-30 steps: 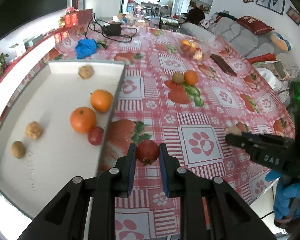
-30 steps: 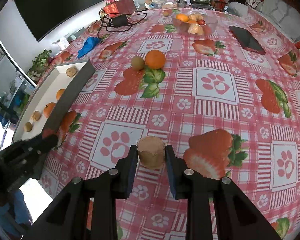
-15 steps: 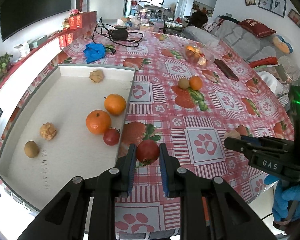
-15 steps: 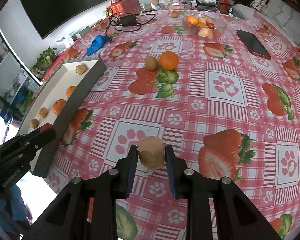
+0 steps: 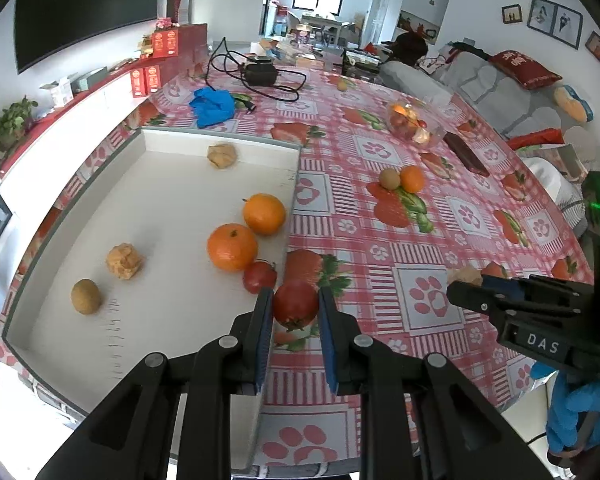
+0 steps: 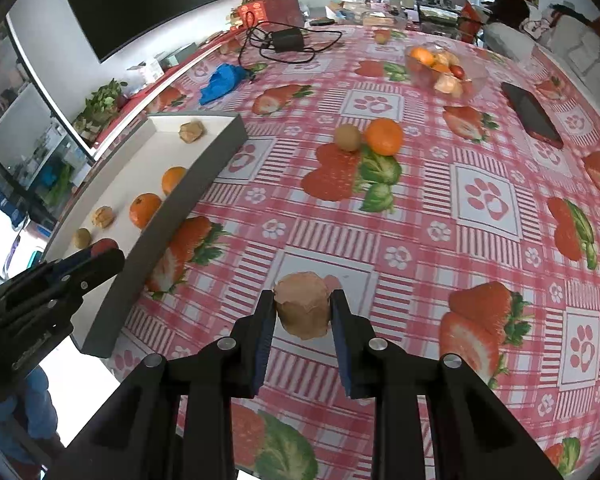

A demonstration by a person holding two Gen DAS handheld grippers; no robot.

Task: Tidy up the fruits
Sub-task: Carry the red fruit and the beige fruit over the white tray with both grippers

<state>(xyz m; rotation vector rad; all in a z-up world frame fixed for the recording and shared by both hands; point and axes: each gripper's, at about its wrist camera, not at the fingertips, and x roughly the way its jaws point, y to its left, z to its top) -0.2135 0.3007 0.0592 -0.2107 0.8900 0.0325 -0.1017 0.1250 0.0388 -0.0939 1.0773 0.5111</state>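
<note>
My left gripper is shut on a red tomato, held above the right wall of the white tray. In the tray lie two oranges, a second tomato, a kiwi and two tan crinkled fruits. My right gripper is shut on a tan crinkled fruit above the tablecloth, right of the tray. A kiwi and an orange lie together on the cloth farther back.
A clear bowl of fruit stands at the back, a dark phone to its right. A blue cloth and a charger with cables lie at the far left. The table's front edge is close below both grippers.
Both grippers have risen and pulled back, so the table looks farther away. The left gripper with the tomato has shifted toward the tray wall. Both grips are unchanged.
</note>
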